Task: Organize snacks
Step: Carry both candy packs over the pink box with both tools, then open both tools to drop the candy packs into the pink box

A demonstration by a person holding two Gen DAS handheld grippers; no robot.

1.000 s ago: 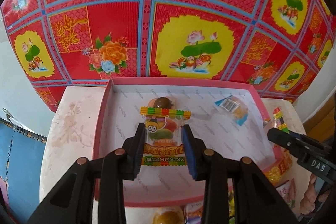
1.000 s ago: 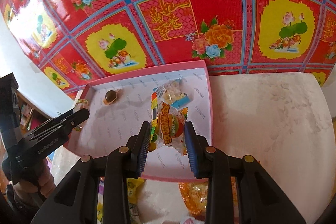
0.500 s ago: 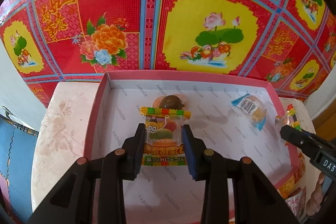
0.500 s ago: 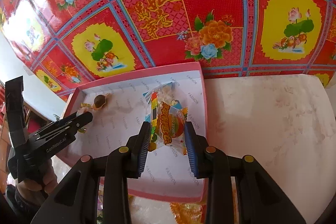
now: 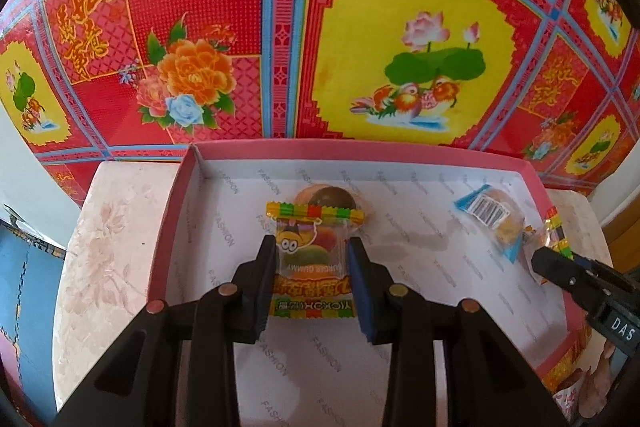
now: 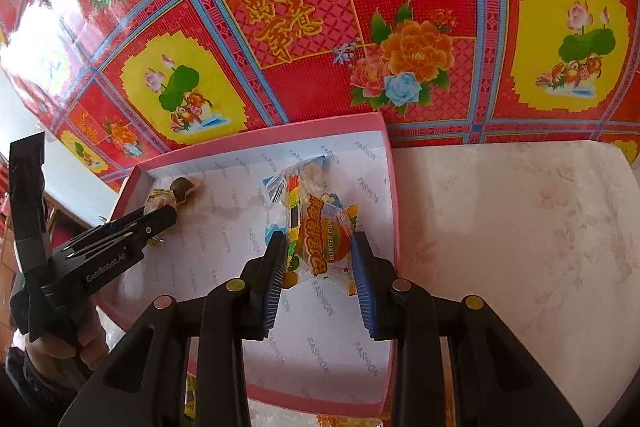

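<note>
burger gummy packet (image 5: 311, 267), pinched between the pads of the left claw (image 5: 311, 269), held over the pink box (image 5: 176, 211) with its striped top seal toward the far wall. second burger gummy packet (image 6: 320, 243), pinched in the right claw (image 6: 320, 259), tilted, above the right side of the same box.

from the left wrist view: a clear face with a cartoon and layered gummy, upside-down print at the near end; just beyond the held packet, a brown round sweet (image 5: 330, 197) in clear wrap on the box floor; toward the right wall, a blue-edged clear packet (image 5: 492, 219) with a barcode, lying flat. at the right edge, the tip of the right claw with a scrap of striped wrapper; not possible to tell its grip from here. past the box's near right corner, more wrappers, only partly seen.

from the right wrist view: the orange printed face of its packet, "burger gum" legible; behind it the blue-edged packet, mostly hidden. at the far left corner of the box, the brown sweet, and beside it the left claw seen side-on, its packet only a sliver. right of the box, a bare stretch of pale floral bench (image 6: 520, 227). behind everything, in both views, a red patterned backdrop (image 6: 300, 7) with flowers and ducks.
</note>
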